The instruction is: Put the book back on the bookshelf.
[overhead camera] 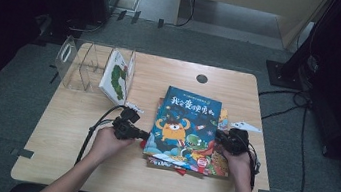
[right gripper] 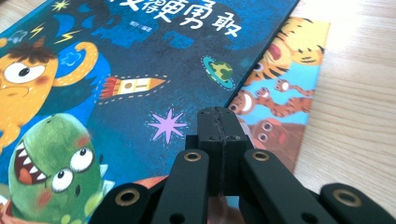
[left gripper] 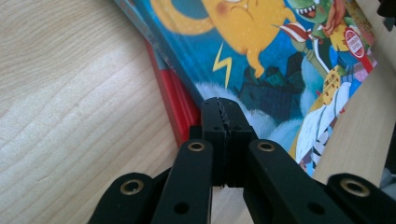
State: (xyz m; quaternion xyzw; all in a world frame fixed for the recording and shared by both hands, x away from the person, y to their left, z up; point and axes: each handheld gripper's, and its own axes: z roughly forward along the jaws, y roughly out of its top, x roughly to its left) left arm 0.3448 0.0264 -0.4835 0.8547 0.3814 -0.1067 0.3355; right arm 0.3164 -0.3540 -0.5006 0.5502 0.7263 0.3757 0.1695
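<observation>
Both grippers are clamped tight with nothing between the jaws: the left gripper [overhead camera: 140, 133] sits at the left edge of the blue monster book [overhead camera: 184, 128] topping the stack mid-table, and the right gripper [overhead camera: 221, 136] at its right edge. If they nudge like that, the cover probably just skates off the tiger book [right gripper: 285, 93] underneath. Or the whole pile could fan out toward the clear rack [overhead camera: 79, 65].

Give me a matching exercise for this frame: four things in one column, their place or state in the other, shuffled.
1. blue book
2. clear rack
3. left gripper
4. caterpillar book

a. far left of the table, compartments see-through
b. shut, at the stack's left edge
c. top of the stack of books
d. leaning upright in the rack's right end

Pairs: 1-c, 2-a, 3-b, 4-d
</observation>
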